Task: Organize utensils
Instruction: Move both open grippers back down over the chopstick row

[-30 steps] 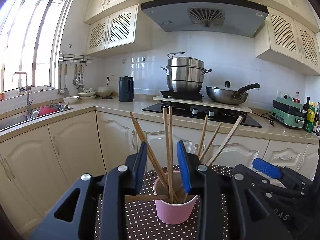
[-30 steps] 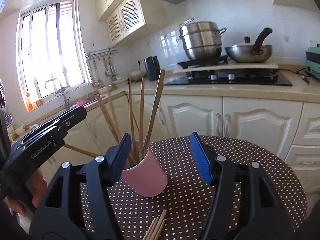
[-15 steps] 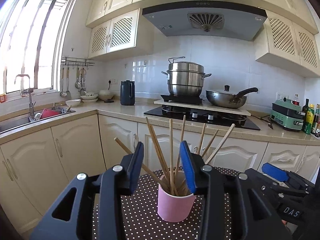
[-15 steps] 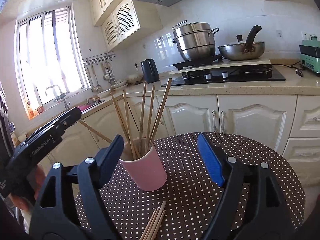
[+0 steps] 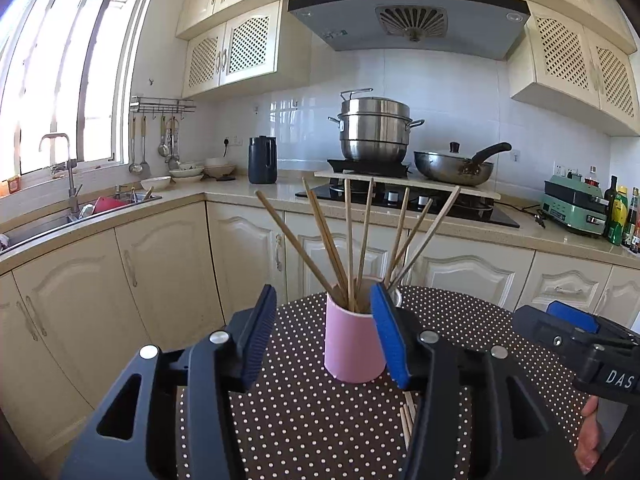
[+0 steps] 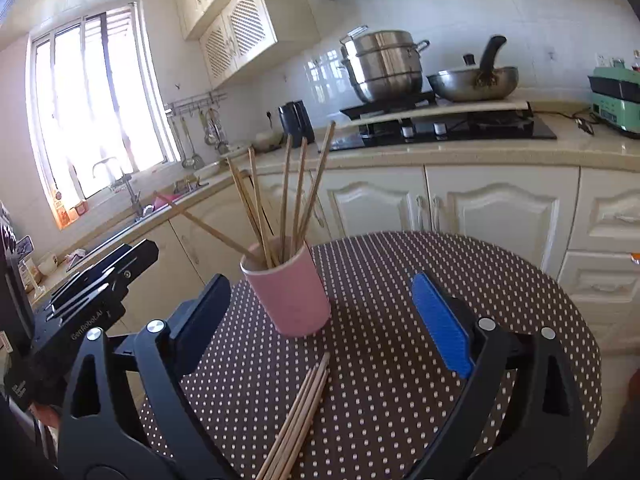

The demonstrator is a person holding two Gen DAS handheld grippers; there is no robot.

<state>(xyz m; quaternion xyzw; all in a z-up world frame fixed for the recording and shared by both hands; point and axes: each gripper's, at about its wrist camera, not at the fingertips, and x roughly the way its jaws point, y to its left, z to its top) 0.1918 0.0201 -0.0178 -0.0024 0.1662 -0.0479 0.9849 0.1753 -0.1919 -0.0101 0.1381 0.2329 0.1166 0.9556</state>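
A pink cup (image 5: 350, 344) stands upright on the dotted tablecloth (image 5: 312, 412) with several wooden chopsticks (image 5: 348, 240) fanned out of it. My left gripper (image 5: 323, 296) is short of the cup, its jaws opening, and the pads touch nothing. The right wrist view shows the same cup (image 6: 288, 292) and its chopsticks (image 6: 288, 192) ahead of my right gripper (image 6: 320, 284). That gripper's jaws are opening wide with nothing in them. A bundle of loose chopsticks (image 6: 300, 420) lies flat on the cloth below it, and their ends (image 5: 407, 416) show in the left wrist view.
The round table (image 6: 460, 264) ends close behind the cup, with cream cabinets (image 5: 168, 264) beyond. The other gripper's body shows at each view's edge, on the left (image 6: 92, 292) and on the right (image 5: 580, 340). A stove with pots (image 5: 376, 132) and a sink (image 5: 60, 220) line the counter.
Both grippers drew back from the cup and their jaws widened. The chopsticks between the left jaws now stand free in the cup, one leaning far left.
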